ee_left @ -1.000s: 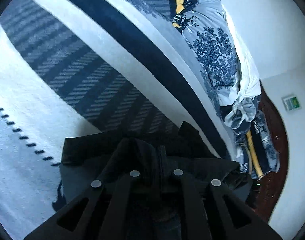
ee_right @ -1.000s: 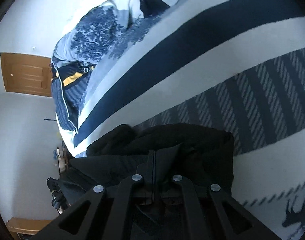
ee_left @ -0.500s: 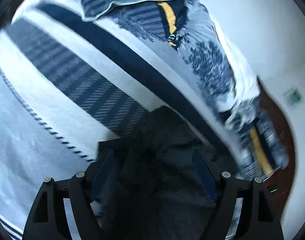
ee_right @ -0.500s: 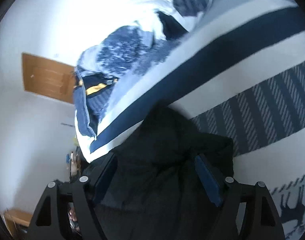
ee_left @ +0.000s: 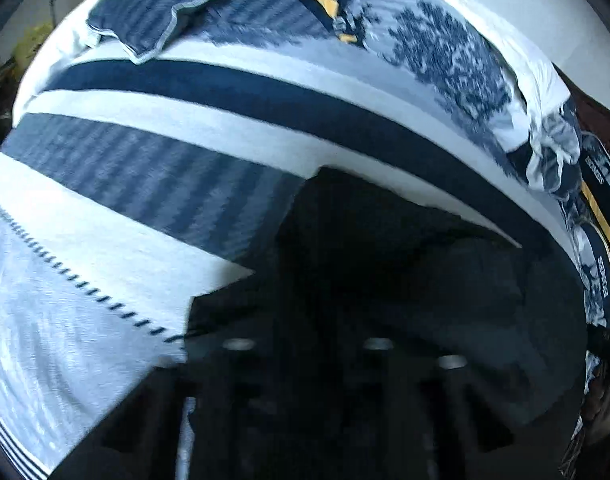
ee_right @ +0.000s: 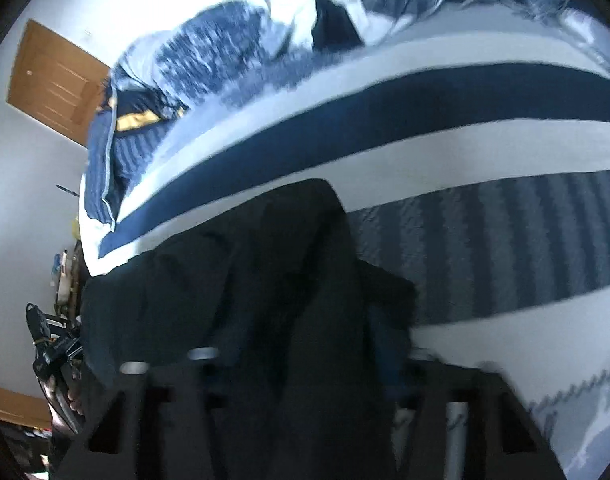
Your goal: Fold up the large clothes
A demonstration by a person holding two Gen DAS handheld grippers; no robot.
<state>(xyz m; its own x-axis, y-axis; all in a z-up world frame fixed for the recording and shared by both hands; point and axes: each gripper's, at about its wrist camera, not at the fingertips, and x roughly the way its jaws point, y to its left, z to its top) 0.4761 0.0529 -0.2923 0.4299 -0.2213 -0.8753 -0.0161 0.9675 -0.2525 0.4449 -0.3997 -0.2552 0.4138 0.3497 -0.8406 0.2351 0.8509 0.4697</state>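
While both grippers pointed steeply down at the bed (ee_left: 153,240), the dark garment (ee_left: 405,280) lay bunched on the striped blanket (ee_right: 485,240) at the bed's near edge, rising between each pair of fingers. The left gripper (ee_left: 305,360) had just narrowed almost fully, pinching a fold of the cloth. The right gripper (ee_right: 297,364) had just been closing too, its fingers still partly apart with a thick ridge of cloth (ee_right: 305,300) standing between them. Judging by this, both grips were being retaken so the garment could be lifted evenly for a fold. Pillows (ee_left: 177,12) lay far off.
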